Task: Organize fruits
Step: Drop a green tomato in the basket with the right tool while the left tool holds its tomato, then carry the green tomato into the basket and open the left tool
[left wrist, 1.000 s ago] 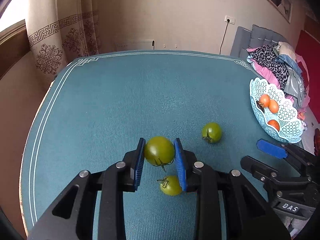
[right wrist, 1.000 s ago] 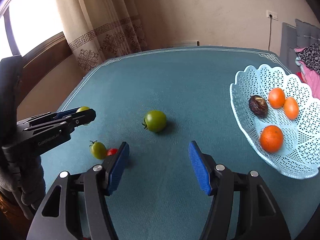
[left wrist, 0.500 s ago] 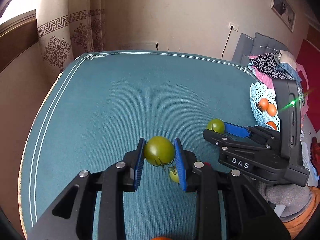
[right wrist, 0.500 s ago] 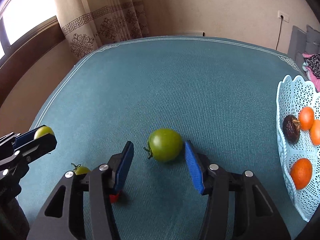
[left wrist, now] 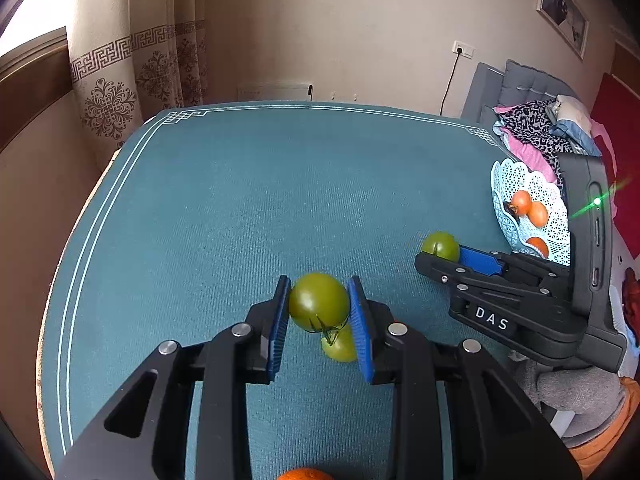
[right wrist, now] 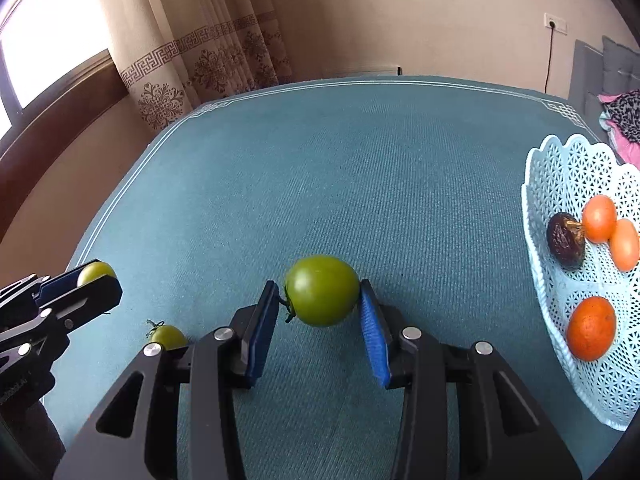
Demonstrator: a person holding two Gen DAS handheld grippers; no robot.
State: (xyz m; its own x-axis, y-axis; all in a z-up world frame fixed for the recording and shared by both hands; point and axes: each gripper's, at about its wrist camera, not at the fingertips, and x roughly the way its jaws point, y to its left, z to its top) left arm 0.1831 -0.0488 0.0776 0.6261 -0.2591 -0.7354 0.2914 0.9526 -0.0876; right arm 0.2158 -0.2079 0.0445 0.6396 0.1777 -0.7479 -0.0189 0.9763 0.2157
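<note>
My left gripper point(left wrist: 319, 300) is shut on a green tomato point(left wrist: 319, 300) and holds it a little above the teal table cover point(left wrist: 240, 200). A smaller green tomato point(left wrist: 340, 346) lies on the cover just beneath it. In the right wrist view, my right gripper point(right wrist: 320, 304) has its jaws closing around another green tomato point(right wrist: 322, 290) that rests on the cover. Its blue pads point(right wrist: 372, 328) stand close on either side, with a sliver of gap on the stem side. The left gripper point(right wrist: 96, 280) with its tomato shows at the left edge there.
A pale blue lattice basket point(right wrist: 560, 184) at the right holds three oranges point(right wrist: 591, 328) and a dark fruit point(right wrist: 565, 240). One more orange point(left wrist: 304, 474) peeks in at the bottom edge. Beyond the far right corner is a bed piled with clothes point(left wrist: 536, 132). A curtain point(left wrist: 120, 80) hangs at the back left.
My right gripper came forward to the lone green tomato and its jaws narrowed around it. The left gripper kept its tomato and stayed nearly in place.
</note>
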